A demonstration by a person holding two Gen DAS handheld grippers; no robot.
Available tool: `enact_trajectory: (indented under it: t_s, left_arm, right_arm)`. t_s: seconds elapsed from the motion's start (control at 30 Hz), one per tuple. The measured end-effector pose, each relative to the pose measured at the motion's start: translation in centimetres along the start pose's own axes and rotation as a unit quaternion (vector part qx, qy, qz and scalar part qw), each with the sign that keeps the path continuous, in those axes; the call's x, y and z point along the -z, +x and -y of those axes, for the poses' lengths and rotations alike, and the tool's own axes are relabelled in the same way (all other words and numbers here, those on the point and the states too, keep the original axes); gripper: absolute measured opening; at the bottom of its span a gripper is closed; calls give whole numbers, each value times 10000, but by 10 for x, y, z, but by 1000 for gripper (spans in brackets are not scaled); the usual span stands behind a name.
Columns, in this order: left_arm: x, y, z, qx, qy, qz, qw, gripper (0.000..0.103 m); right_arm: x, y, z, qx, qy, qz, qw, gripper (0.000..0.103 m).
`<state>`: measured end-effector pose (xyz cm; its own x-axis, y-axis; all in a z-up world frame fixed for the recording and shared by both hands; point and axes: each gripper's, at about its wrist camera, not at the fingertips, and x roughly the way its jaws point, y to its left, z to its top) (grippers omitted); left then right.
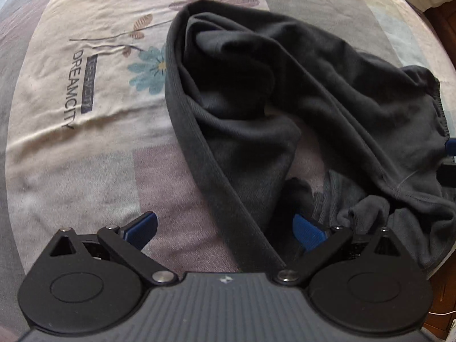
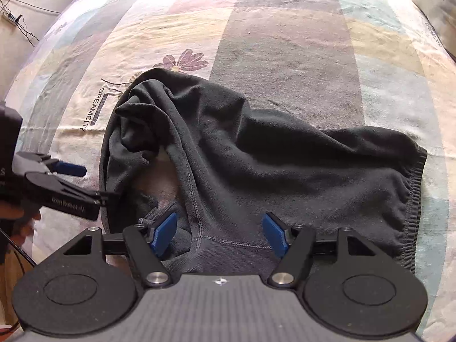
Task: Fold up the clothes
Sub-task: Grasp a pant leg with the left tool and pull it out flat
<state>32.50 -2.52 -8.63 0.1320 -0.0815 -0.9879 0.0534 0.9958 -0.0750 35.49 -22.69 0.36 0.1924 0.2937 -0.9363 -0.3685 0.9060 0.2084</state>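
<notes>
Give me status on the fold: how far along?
Done: nothing; the dark garment lies crumpled on the bedsheet. In hand: both grippers open, left gripper straddling its edge band, right gripper over the seam, neither gripping. Left: flatten, then every fold.

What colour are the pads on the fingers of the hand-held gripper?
Blue; the pads show best in the right wrist view.
</notes>
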Motion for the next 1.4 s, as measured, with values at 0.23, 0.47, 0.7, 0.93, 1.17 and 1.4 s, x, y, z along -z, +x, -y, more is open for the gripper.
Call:
enact_trajectory:
  t_s: [0.23,0.47,0.7,0.93,1.17,1.4]
  left_arm:
    - [4,11,-2,-1003,202,-149,9946,102]
    - [-4,3,-26,-1965,616,-78,9785,102]
    - [-29,0,-70,-2528,627,-10,9655,102]
    - [-67,-2,-104,-3220,973,198,9415,102]
    - [-115,-6,-153,-3920,1019,360,9136,102]
    - [-153,2,-200,-4061,1131,324,9062,101]
  right_arm:
    - [4,0,-2,49,40,-22,10000,73]
    - [3,0,-12,39,-70,12,10000,74]
    - [-1,6,-30,-37,-263,57,9996,75]
    - [-4,7,-37,-29,-410,31,9992,76]
    - [-8,15,-33,58,-339,-55,9994,77]
    - [-13,23,-37,77,-399,-135,9991,77]
